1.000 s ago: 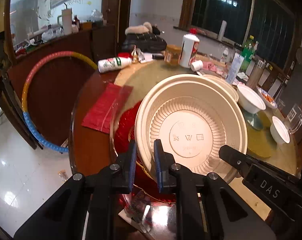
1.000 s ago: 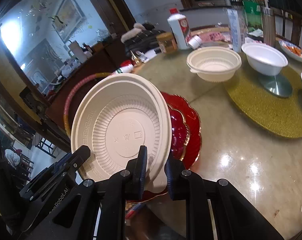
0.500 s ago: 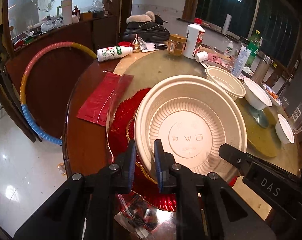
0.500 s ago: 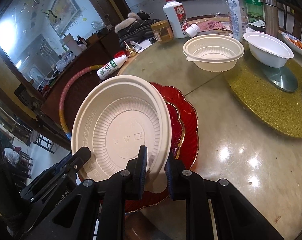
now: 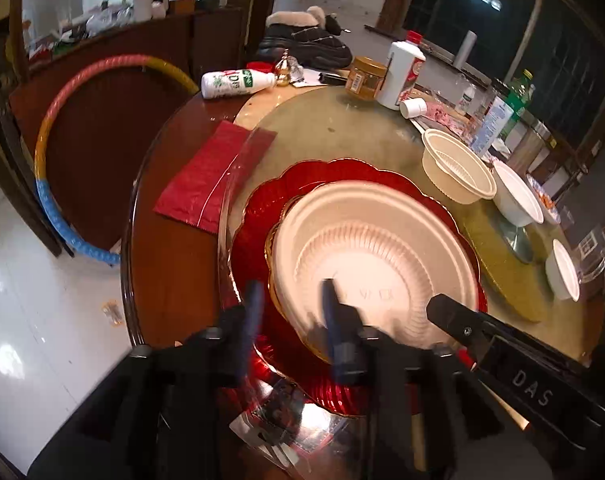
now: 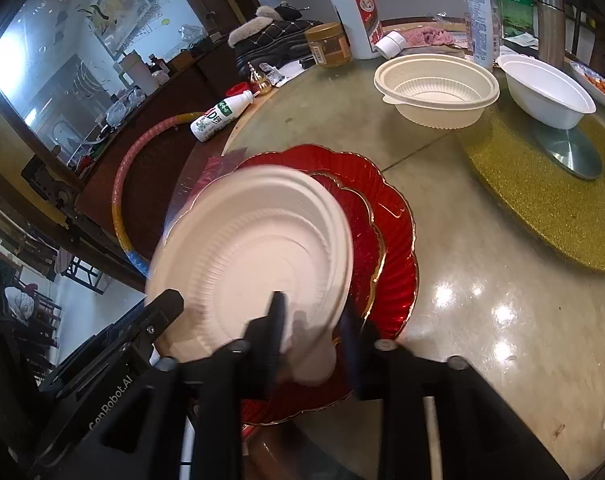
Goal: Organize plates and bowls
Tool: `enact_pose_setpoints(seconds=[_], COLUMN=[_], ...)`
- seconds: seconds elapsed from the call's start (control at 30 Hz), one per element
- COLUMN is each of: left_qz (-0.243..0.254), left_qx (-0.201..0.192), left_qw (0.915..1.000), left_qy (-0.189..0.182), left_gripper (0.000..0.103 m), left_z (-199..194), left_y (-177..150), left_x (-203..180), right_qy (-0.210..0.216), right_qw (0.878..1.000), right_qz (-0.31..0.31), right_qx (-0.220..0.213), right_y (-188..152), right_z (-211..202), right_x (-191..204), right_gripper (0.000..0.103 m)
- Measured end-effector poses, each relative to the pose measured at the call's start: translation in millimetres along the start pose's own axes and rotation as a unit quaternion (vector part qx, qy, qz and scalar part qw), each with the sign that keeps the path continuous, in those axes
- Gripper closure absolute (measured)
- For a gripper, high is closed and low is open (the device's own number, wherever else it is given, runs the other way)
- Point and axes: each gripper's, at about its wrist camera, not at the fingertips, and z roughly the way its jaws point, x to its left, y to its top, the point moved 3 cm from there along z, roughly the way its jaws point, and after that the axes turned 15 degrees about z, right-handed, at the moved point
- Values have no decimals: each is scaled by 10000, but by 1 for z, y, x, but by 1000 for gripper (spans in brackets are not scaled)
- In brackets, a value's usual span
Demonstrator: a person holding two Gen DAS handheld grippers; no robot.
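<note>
A cream disposable plate (image 5: 374, 260) (image 6: 258, 256) lies on a stack of red scalloped plates (image 5: 258, 216) (image 6: 390, 216), blurred by motion. My left gripper (image 5: 290, 304) is open, its fingers either side of the plate's near rim. My right gripper (image 6: 314, 324) is also open at the plate's near rim. A cream bowl (image 5: 458, 170) (image 6: 436, 88) and a white bowl (image 5: 518, 196) (image 6: 546, 92) stand farther back.
A gold glitter mat (image 6: 542, 200) with a turntable base lies right. A small white bowl (image 5: 564, 270) sits at the right edge. Bottles and a jar (image 5: 366, 78) stand at the back. A red packet (image 5: 210, 180) lies left. A hoop (image 5: 50, 184) leans by the table.
Both grippers have opened and let go of the cream plate. The plate has dropped from tilted to flat onto the red plates.
</note>
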Motion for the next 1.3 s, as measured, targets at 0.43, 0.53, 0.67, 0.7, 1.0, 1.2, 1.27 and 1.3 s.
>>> enact_pose_setpoints(seconds=[0.43, 0.53, 0.67, 0.7, 1.0, 1.2, 1.27, 1.3], left_qz=[-532, -658, -429, -295, 459, 499, 366, 287], left_qx=[-1175, -1561, -1607, -1525, -102, 576, 718, 745], left_qw=[9916, 9854, 9860, 9879, 9923, 9912, 9909, 9907], left_qy=[-7, 163, 126, 35, -1147, -1079, -1078, -1099], left_gripper=[21, 19, 17, 18, 18, 18, 18, 18], left_z=[-63, -79, -85, -83, -25, 27, 45, 53], left_y=[7, 10, 26, 34, 104, 142, 154, 157], left_x=[11, 16, 10, 5, -60, -92, -102, -105], right_qy=[756, 1051, 1322, 1346, 1374, 1248, 1230, 1200], right_qw=[9928, 9854, 9758, 9722, 9483, 9483, 9510, 9530], right_qz=[442, 800, 1405, 1645, 2861, 2918, 2836, 2780], right_qx=[-820, -1072, -1025, -985, -77, -78, -71, -53], right_y=[9, 15, 31, 37, 82, 134, 149, 157], right_z=[-56, -74, -86, -87, -55, -46, -40, -36], right_x=[-18, -37, -74, -88, -156, -165, -161, -160], right_gripper=[21, 14, 9, 6, 1, 1, 1, 1])
